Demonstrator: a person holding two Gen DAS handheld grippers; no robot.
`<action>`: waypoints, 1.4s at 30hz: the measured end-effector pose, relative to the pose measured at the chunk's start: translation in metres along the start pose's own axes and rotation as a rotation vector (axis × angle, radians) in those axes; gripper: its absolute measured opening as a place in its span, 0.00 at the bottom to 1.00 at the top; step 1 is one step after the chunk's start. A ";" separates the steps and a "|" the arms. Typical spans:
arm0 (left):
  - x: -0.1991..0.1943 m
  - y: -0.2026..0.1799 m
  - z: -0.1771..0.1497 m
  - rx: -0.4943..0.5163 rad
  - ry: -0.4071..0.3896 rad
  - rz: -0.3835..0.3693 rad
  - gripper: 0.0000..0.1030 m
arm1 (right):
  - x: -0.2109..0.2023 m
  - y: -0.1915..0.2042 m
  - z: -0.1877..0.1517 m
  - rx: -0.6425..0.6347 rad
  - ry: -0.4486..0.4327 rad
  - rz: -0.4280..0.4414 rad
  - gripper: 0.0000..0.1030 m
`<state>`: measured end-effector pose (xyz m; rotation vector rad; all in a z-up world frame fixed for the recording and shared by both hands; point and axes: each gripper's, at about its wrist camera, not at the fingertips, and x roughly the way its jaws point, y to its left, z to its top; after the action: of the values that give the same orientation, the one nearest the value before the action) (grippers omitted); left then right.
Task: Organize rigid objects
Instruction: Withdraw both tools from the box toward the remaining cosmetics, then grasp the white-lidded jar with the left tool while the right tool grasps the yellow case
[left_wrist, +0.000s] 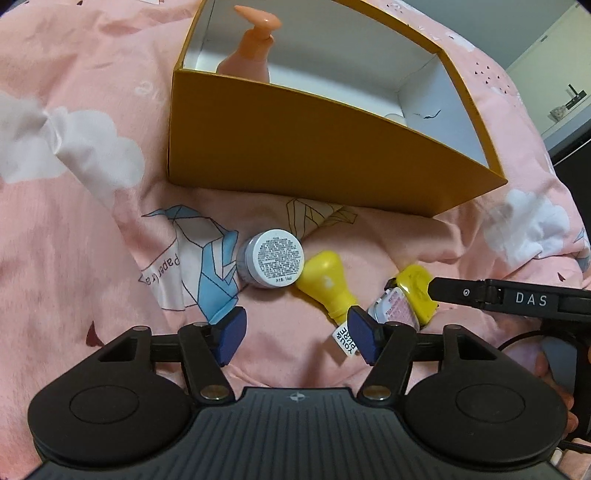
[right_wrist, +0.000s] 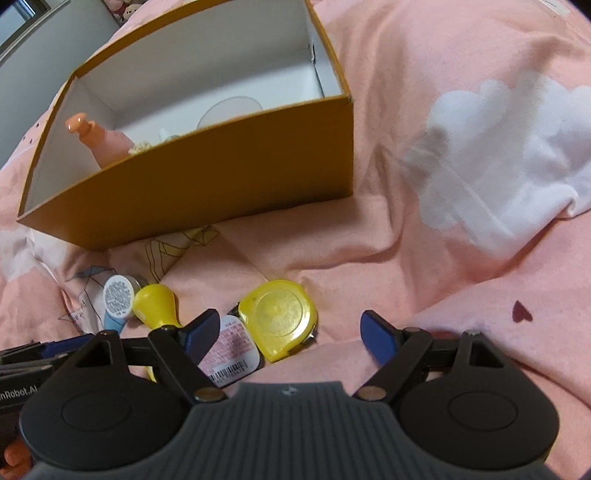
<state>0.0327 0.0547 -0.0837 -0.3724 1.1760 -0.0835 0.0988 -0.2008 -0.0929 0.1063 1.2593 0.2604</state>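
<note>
An open orange box (left_wrist: 295, 147) (right_wrist: 221, 177) sits on the pink bedding with a peach pump bottle (left_wrist: 251, 48) (right_wrist: 92, 136) inside. In front of it lie a grey jar (left_wrist: 273, 258) (right_wrist: 118, 295) on its side, a yellow bulb-shaped bottle (left_wrist: 325, 284) (right_wrist: 155, 302), a yellow tape measure (left_wrist: 417, 291) (right_wrist: 280, 314) and a pink-labelled packet (left_wrist: 391, 310) (right_wrist: 232, 347). My left gripper (left_wrist: 297, 336) is open just short of the jar and the bottle. My right gripper (right_wrist: 290, 334) is open, and the tape measure lies just beyond its fingers.
Rumpled pink bedding (right_wrist: 443, 258) with white cloud prints surrounds everything. A pale round disc (right_wrist: 229, 110) and small white items lie on the box floor. A cabinet (left_wrist: 565, 92) stands past the bed. A hand (left_wrist: 554, 369) shows at the right edge.
</note>
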 end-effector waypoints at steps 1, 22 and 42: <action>-0.001 -0.001 0.001 -0.002 -0.004 0.000 0.71 | 0.001 -0.001 0.000 -0.002 0.001 -0.001 0.79; 0.030 -0.034 0.012 0.275 -0.054 0.204 0.69 | 0.039 0.019 0.010 -0.103 0.083 0.015 0.57; 0.055 -0.027 0.023 0.275 -0.054 0.208 0.46 | 0.069 0.021 0.022 -0.123 0.127 0.013 0.52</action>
<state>0.0784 0.0203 -0.1161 -0.0098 1.1257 -0.0526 0.1362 -0.1616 -0.1452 -0.0077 1.3655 0.3591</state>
